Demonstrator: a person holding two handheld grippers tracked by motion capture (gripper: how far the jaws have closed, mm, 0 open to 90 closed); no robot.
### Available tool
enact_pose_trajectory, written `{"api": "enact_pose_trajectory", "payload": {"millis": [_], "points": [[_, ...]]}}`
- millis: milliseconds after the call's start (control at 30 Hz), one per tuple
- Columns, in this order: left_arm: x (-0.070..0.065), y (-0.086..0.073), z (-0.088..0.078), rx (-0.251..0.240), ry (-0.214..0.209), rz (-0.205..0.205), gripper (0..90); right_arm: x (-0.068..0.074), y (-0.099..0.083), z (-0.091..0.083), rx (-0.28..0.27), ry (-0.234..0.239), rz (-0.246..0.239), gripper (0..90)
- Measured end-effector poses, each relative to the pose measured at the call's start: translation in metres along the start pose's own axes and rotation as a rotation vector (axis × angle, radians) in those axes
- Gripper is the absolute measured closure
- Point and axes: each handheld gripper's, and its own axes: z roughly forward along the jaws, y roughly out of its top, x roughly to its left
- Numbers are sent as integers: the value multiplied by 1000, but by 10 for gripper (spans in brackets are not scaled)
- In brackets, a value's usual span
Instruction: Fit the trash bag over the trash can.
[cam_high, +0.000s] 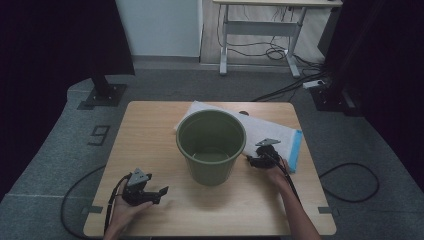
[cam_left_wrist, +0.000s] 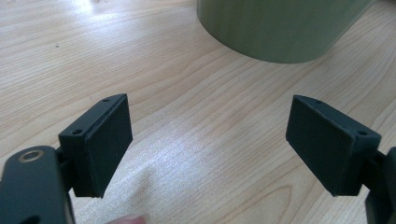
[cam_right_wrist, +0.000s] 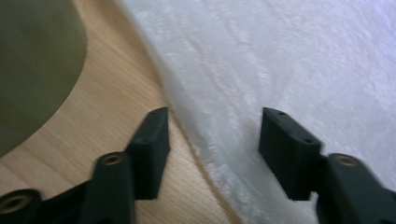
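A green plastic bucket (cam_high: 211, 145) stands upright in the middle of the wooden table (cam_high: 150, 130), with nothing visible inside. Behind and to its right lies a flat white bag (cam_high: 270, 131) with a blue end strip (cam_high: 296, 150). My right gripper (cam_high: 249, 159) is low at the bag's near edge, beside the bucket. In the right gripper view its jaws stand apart around the white bag's edge (cam_right_wrist: 280, 60), pads not pressing, and the bucket wall (cam_right_wrist: 32, 70) is at the left. My left gripper (cam_high: 162, 192) rests at the front left, open over bare wood (cam_left_wrist: 208, 140), facing the bucket (cam_left_wrist: 275, 28).
A black stand base (cam_high: 102, 95) sits on the grey carpet beyond the table's far left corner. A white desk frame (cam_high: 260, 35) with loose cables stands at the back. A black cable (cam_high: 350, 182) loops on the floor at the right.
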Motion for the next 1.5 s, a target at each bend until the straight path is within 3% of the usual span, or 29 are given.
{"api": "enact_pose_trajectory", "payload": {"millis": [67,200,233,333,500,633,767,967,1100,1233,1367,1500], "points": [[1,-1,0,3,4,-2,144,-3,-1,0,-7,-11,11,532],[3,-2,-1,4,10,-10,146,-12,-6,-5,-22,-1,43,828],[3,-2,-1,4,9,-11,146,-12,-8,-7,-20,-9,38,858],[3,-4,-1,8,11,-12,146,-13,-11,-13,-4,-14,49,879],[4,-4,-1,3,12,-23,147,-14,-37,-35,-38,14,89,883],[4,-3,-1,1,6,-21,149,-10,-61,-60,-41,9,66,883],[4,-2,-1,-6,2,-24,150,-8,-78,-88,-57,27,80,883],[2,-1,1,4,1,-6,155,5,-108,-115,-40,13,90,883],[0,0,2,11,1,9,155,5,-126,-127,-34,-23,109,883],[-1,1,3,10,-4,15,155,6,-140,-142,-47,-27,135,874],[-1,2,4,13,-6,19,155,9,-138,-148,-80,-44,125,664],[0,3,6,17,-8,16,156,15,-120,-143,-129,-69,101,474]]}}
